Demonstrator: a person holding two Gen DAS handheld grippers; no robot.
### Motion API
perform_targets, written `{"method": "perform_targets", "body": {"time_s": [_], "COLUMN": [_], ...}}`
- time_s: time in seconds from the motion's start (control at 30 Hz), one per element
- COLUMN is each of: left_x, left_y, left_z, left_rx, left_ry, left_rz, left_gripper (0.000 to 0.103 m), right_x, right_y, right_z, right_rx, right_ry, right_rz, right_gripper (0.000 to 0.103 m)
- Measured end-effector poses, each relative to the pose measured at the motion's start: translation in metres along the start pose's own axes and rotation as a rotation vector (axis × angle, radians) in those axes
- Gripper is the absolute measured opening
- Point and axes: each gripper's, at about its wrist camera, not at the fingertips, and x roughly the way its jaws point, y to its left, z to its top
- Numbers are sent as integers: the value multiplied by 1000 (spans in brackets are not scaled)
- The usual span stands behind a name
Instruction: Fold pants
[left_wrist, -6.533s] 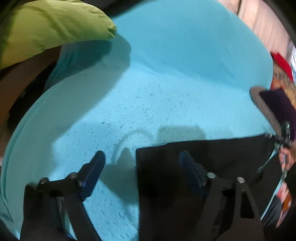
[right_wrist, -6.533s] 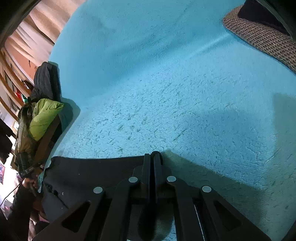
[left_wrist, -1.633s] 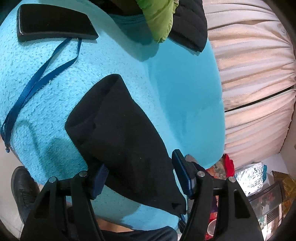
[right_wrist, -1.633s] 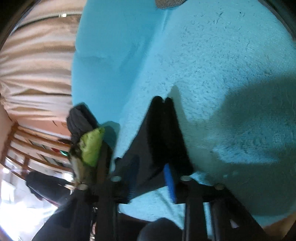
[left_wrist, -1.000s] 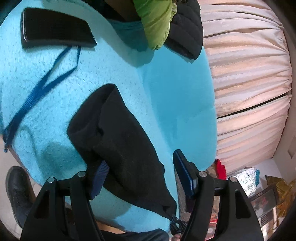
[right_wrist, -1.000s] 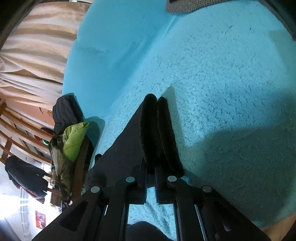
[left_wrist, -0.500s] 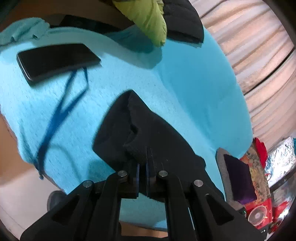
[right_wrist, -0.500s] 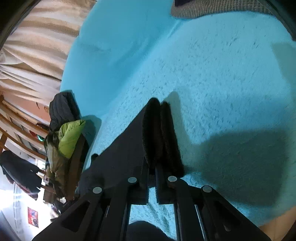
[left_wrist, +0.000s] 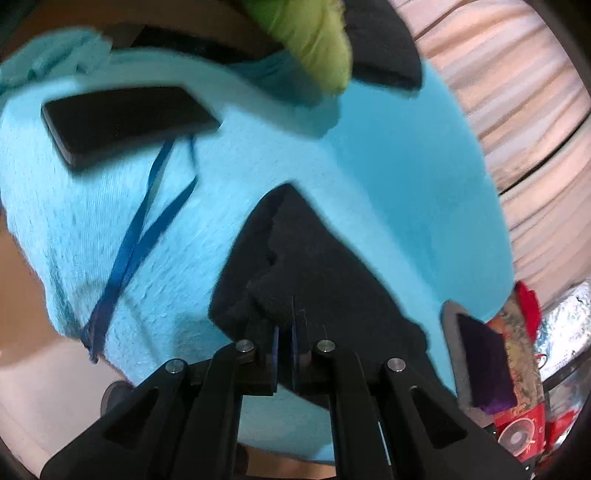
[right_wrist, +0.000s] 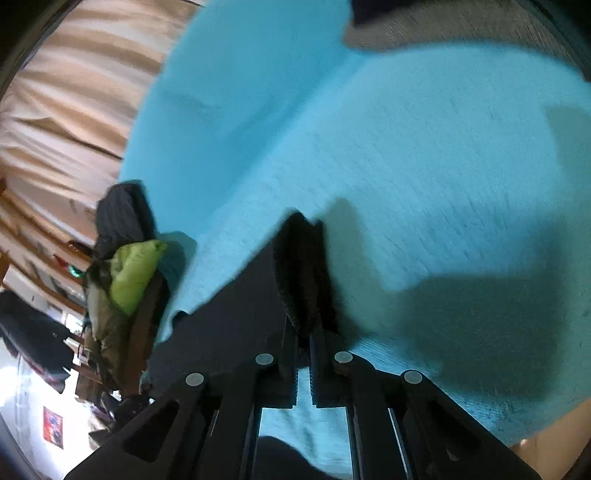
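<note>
The black pants (left_wrist: 317, 273) lie as a folded band on the turquoise blanket (left_wrist: 388, 177), near the blanket's near edge. In the left wrist view their long axis runs on a slant, from a blunt upper end pointing toward the lime-green cushion (left_wrist: 314, 40) down to the lower right, toward the purple cloth on a grey mat (left_wrist: 484, 365) past the blanket's edge. In the right wrist view the same band (right_wrist: 229, 306) stretches from the gripper away to the lower left, toward the dark jacket and green cushion (right_wrist: 129, 273) at the blanket's far side. The left gripper (left_wrist: 284, 339) is clamped on a bunched fold at the pants' edge, its blue pads pressed together with cloth pinched between them. The right gripper (right_wrist: 303, 347) is likewise closed tight on the other end, where a thick rolled hem of the pants sticks up just ahead of its fingers. A black phone (left_wrist: 125, 122) lies flat on the blanket, well apart from the pants and up to their left, with a blue lanyard (left_wrist: 140, 243) trailing from it toward the blanket's near edge. Beige curtains (left_wrist: 517, 110) hang behind the blanket. Both views are somewhat blurred.
</note>
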Motion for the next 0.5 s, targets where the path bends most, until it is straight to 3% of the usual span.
{"method": "perform_targets", "body": {"time_s": [0.2,0.27,0.3,0.37,0.43,0.5], "left_x": [-4,-12,-18,-41,-55,-51], "left_y": [-3,-5,-8,-20,-40,-65], "left_z": [2,5,6,8,8,6], "left_rx": [24,34,50,108,191,287], "left_ry": [0,-24,-53,-196,-312,-338], "left_rz": [9,48,88,224,271,235], "left_gripper": [9,20,28,56,57,64], "right_x": [1,-6,-13,-30,-41,-38], "right_y": [-8,-13,-10,7,31,56], "right_z": [-3,-2,-1,-1,1,4], "right_rx": [61,84,65,-46,-172,-270], "right_ry": [-7,-9,-32,-117,-190,-209], "right_rz": [49,60,24,-174,-217,-200], "right_gripper": [2,3,10,14,14,14]}}
